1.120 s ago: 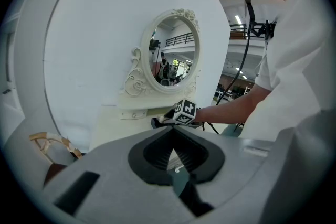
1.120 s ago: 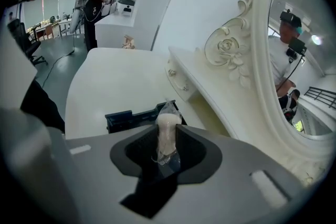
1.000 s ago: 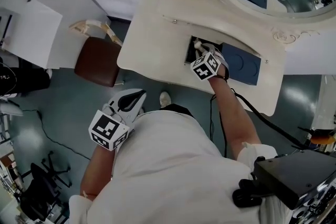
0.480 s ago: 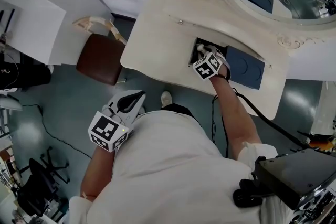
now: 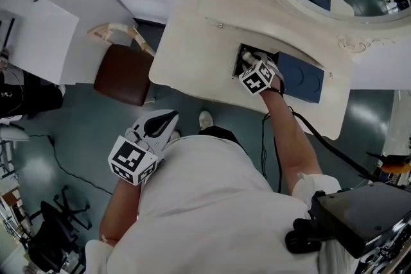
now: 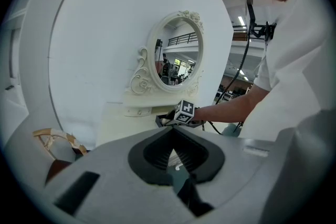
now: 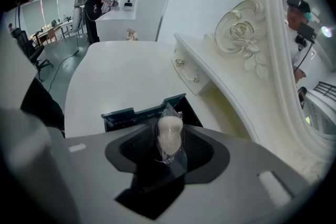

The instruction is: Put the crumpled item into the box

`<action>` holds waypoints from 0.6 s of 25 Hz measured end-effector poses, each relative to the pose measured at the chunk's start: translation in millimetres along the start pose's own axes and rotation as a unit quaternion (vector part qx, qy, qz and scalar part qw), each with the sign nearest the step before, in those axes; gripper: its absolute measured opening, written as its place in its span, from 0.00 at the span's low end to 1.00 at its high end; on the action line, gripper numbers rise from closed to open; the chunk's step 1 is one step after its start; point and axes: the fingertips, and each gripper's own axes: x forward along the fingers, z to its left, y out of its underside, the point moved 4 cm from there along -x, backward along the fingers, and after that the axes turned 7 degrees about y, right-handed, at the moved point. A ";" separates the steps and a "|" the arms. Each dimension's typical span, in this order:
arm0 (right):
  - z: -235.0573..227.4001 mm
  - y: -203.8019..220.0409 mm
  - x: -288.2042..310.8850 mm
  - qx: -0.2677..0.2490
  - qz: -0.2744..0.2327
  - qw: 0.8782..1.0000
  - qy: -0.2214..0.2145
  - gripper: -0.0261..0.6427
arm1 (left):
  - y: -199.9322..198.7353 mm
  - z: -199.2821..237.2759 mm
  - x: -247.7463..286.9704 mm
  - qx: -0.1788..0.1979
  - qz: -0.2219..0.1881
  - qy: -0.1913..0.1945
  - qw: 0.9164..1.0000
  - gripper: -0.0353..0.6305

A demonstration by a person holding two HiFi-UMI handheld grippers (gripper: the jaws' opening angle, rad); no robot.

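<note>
- We are at the delivery step: the right tool (image 5: 249, 63) is clenched on the crumpled item (image 7: 169, 135), a pale lump wrapped in wrinkled clear plastic, pinched upright between its jaws.
- In the head view the tool hangs over the open dark rectangular box (image 5: 239, 66), which sits on the cream-white ornate bench (image 5: 192, 54) at about 1 o'clock from the middle of the frame. A dark blue flat lid (image 5: 302, 79) lies at the box's 3 o'clock side, touching it.
- In the right gripper view the box's near rim shows at 12 o'clock just beyond the item. The item is above or at the mouth, and we cannot tell whether it has crossed the rim.
- The left tool (image 5: 168, 117) hangs idle at 8 o'clock beside the person's hip, well apart from the bench. Its jaws are pressed together at the tips with nothing between them.
- As we judge it, the next move calls for lowering the item inside the walls, then parting the jaws so the light wrapper drops free instead of clinging to a pad.
- Against the earlier frames little differs: the right tool keeps its place over the box with the item clamped, the left tool stays at the hip, and only the head camera has drifted slightly.
</note>
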 end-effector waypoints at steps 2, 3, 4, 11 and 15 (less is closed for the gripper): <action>1.3 -0.7 -5.8 0.008 0.000 1.000 0.005 0.33 | 1.2 1.8 -3.9 0.003 0.000 0.008 1.000 0.06; 2.0 -0.3 -9.0 0.012 0.000 1.000 0.009 0.34 | 2.1 2.3 -6.1 0.005 0.000 0.012 1.000 0.06; 2.8 0.0 -13.0 0.017 0.000 1.000 0.014 0.34 | 3.0 2.7 -8.8 0.007 -0.001 0.016 1.000 0.06; 16.4 -7.3 -60.2 0.058 -0.030 0.996 0.055 0.30 | 13.1 1.5 -37.5 0.023 -0.001 0.043 0.999 0.06; 39.1 -13.6 -93.7 0.085 -0.052 0.992 0.071 0.16 | 24.2 -0.1 -59.1 0.031 -0.003 0.058 0.998 0.06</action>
